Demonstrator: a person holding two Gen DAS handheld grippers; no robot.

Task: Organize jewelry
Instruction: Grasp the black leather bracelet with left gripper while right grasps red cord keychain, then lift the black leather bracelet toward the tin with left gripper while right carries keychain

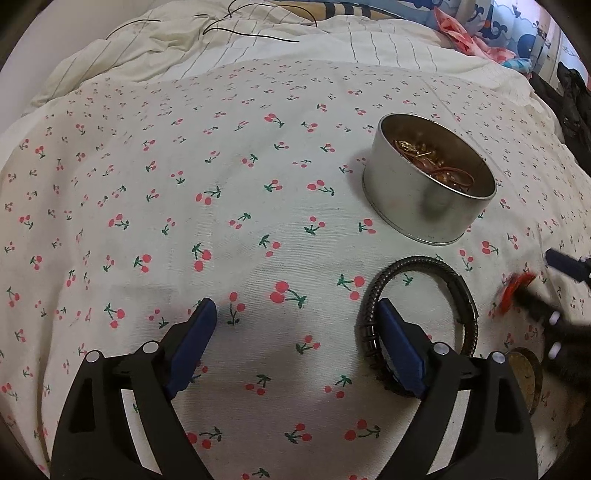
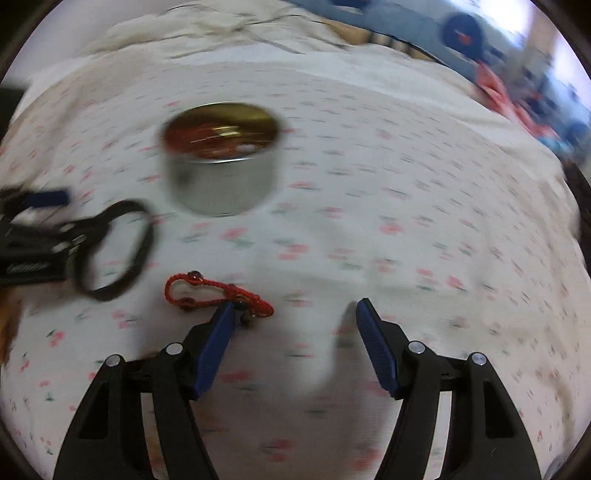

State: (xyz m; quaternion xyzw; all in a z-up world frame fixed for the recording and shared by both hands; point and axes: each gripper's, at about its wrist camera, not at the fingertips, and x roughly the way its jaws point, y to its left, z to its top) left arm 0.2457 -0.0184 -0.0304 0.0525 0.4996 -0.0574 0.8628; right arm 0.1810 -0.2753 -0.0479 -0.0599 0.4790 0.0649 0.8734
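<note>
The left gripper [image 1: 295, 321] points down at a bed, its two blue-padded jaws spread wide with only cloth between them. Its right jaw rests against the inside edge of a dark braided bracelet [image 1: 436, 266], which lies flat on the bed as an open ring curving around that jaw's tip; the pads do not clamp it.

The right gripper [image 2: 293, 308] also points down at the bed with its jaws apart and nothing between them. The tip of its left jaw sits at, perhaps just touching, one end of a red cord bracelet [image 2: 207, 291], a thin knotted loop with small dark beads that lies on the cloth and stretches away to the left of the jaw. This view is smeared by motion, so contact cannot be confirmed.

Just beyond both bracelets stands a round silver tin [image 1: 424, 188], open at the top, holding a tangle of gold-coloured and reddish jewelry [image 1: 432, 162]. In the right wrist view the tin is up and to the left of the jaws, with the dark bracelet and the other gripper at the far left edge.

Everything rests on a white bedsheet printed with small red cherries [image 1: 221, 184]. Farther back lies a rumpled striped cream blanket [image 1: 184, 48] with thin black cables [image 1: 255, 35] across it, and blue patterned fabric [image 1: 517, 33] in the far right corner.
</note>
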